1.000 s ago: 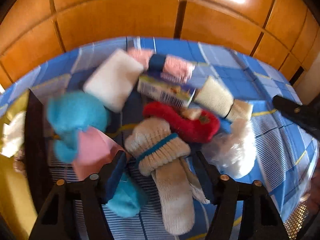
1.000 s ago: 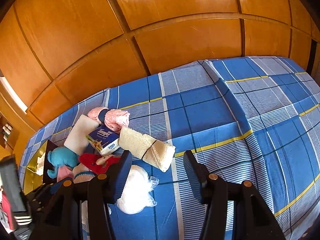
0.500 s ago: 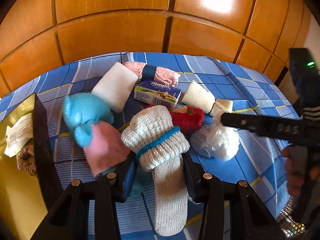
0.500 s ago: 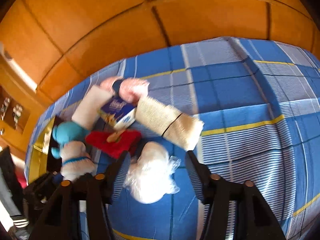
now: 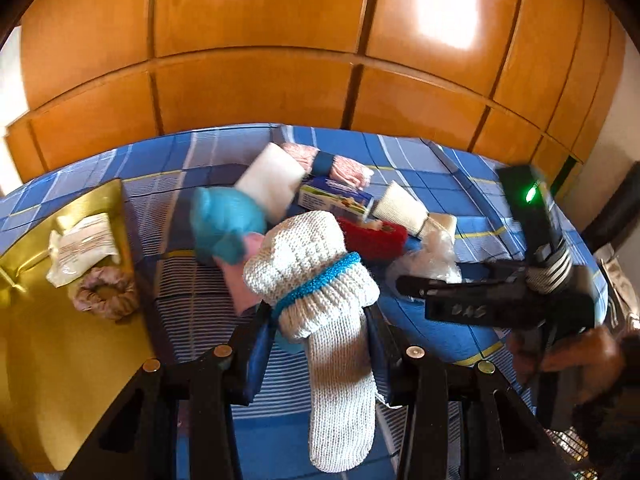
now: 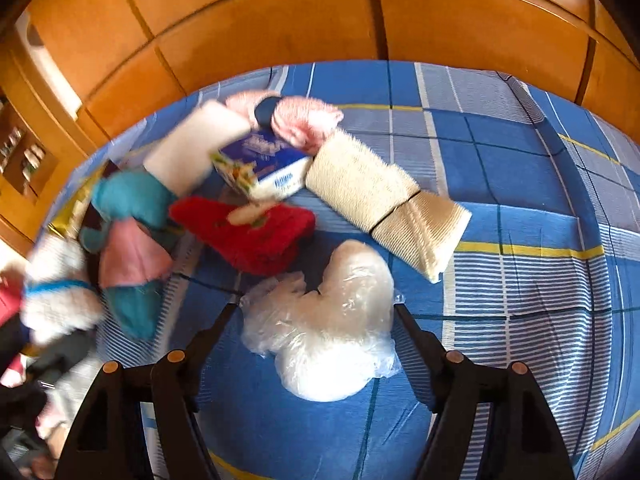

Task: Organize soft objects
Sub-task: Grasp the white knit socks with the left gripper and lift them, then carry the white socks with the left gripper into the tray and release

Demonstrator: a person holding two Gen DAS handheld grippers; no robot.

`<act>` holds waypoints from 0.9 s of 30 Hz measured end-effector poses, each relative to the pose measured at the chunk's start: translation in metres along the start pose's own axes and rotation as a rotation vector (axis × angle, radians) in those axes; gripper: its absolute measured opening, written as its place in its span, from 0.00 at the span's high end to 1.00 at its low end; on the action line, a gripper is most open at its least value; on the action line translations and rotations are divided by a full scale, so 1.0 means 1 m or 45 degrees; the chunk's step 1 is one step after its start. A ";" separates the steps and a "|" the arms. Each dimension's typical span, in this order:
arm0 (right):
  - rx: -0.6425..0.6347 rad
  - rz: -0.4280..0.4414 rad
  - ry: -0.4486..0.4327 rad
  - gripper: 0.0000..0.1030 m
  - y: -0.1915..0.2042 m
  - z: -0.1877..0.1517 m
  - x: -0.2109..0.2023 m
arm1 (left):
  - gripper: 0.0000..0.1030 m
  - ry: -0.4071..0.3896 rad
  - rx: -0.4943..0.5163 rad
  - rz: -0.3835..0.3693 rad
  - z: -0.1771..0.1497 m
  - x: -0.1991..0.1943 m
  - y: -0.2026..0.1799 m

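Note:
My left gripper [image 5: 320,320] is shut on a white knitted sock with a blue band [image 5: 316,276] and holds it lifted above the blue checked bedspread [image 5: 192,288]. The sock also shows blurred at the left of the right wrist view [image 6: 56,292]. My right gripper [image 6: 316,312] is open, its fingers either side of a clear plastic bag with white filling [image 6: 332,328], which lies on the bedspread. The right gripper shows in the left wrist view [image 5: 472,304].
A gold box [image 5: 68,344] at left holds a white packet [image 5: 84,248] and a scrunchie [image 5: 106,294]. On the bed lie a blue and pink plush [image 6: 128,224], a red sock [image 6: 252,236], a tissue pack [image 6: 260,164], a beige roll [image 6: 384,204], a white block [image 6: 192,148] and pink cloth [image 6: 304,116]. Wooden panels stand behind.
My left gripper closed on the white sock and lifted it off the bed. My right gripper swung down and left until its open fingers straddle the plastic bag.

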State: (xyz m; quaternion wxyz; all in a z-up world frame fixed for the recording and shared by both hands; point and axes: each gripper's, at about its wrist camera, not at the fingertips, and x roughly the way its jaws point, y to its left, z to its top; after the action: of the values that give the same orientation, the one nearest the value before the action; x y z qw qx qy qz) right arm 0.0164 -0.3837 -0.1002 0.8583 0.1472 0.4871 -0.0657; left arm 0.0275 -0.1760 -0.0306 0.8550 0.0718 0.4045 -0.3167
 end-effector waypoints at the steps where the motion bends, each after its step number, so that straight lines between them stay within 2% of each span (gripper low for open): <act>1: -0.021 -0.029 0.007 0.47 0.002 -0.001 0.003 | 0.58 -0.010 -0.007 0.014 0.000 -0.005 0.003; 2: -0.049 -0.078 0.000 0.55 0.005 -0.003 0.005 | 0.58 -0.017 -0.010 0.022 0.000 -0.008 0.004; 3: -0.084 -0.141 -0.025 0.58 0.008 -0.005 0.005 | 0.58 -0.031 -0.021 0.033 0.000 -0.014 0.007; 4: -0.088 -0.139 -0.026 0.59 0.008 -0.006 0.005 | 0.58 -0.039 -0.027 0.037 0.000 -0.018 0.009; 14: -0.058 -0.087 -0.046 0.57 -0.001 -0.008 0.007 | 0.58 -0.081 -0.075 0.109 -0.004 -0.049 0.026; 20: -0.123 -0.130 -0.063 0.57 0.005 -0.010 0.006 | 0.58 -0.096 -0.100 0.145 -0.006 -0.058 0.033; 27: -0.133 -0.131 -0.079 0.56 0.006 -0.011 0.005 | 0.57 -0.103 -0.125 0.170 -0.009 -0.064 0.042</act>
State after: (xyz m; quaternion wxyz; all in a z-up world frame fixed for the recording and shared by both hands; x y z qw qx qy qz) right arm 0.0114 -0.3739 -0.1087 0.8749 0.0749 0.4701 -0.0886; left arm 0.0166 -0.1079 0.0053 0.8924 0.0437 0.3788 -0.2412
